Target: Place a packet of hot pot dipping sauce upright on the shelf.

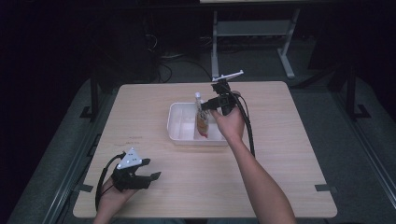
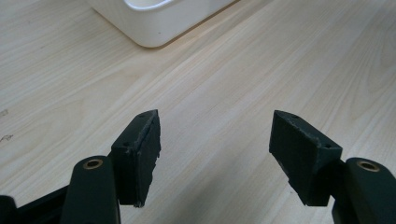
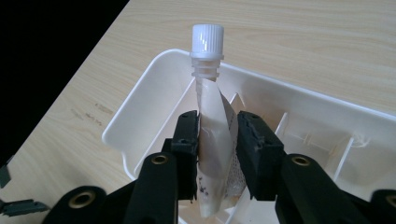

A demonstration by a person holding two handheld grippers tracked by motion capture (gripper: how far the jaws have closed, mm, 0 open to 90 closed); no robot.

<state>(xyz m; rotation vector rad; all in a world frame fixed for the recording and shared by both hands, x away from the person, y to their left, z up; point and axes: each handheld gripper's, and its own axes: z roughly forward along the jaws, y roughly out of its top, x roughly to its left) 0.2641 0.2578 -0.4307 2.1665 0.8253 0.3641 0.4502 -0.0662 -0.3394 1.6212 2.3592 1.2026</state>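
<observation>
One pouch (image 3: pixel 214 140), one white tray (image 1: pixel 180 122), one table (image 1: pixel 280 154), two grippers w/ two hands.

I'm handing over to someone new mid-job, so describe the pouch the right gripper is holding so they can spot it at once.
Start at the wooden table and find the white divided tray near its middle. Standing upright over the tray, clamped in the right gripper, is the pouch. It is a soft, pale, crinkled pouch with a ribbed white screw cap on a spout at the top.
</observation>
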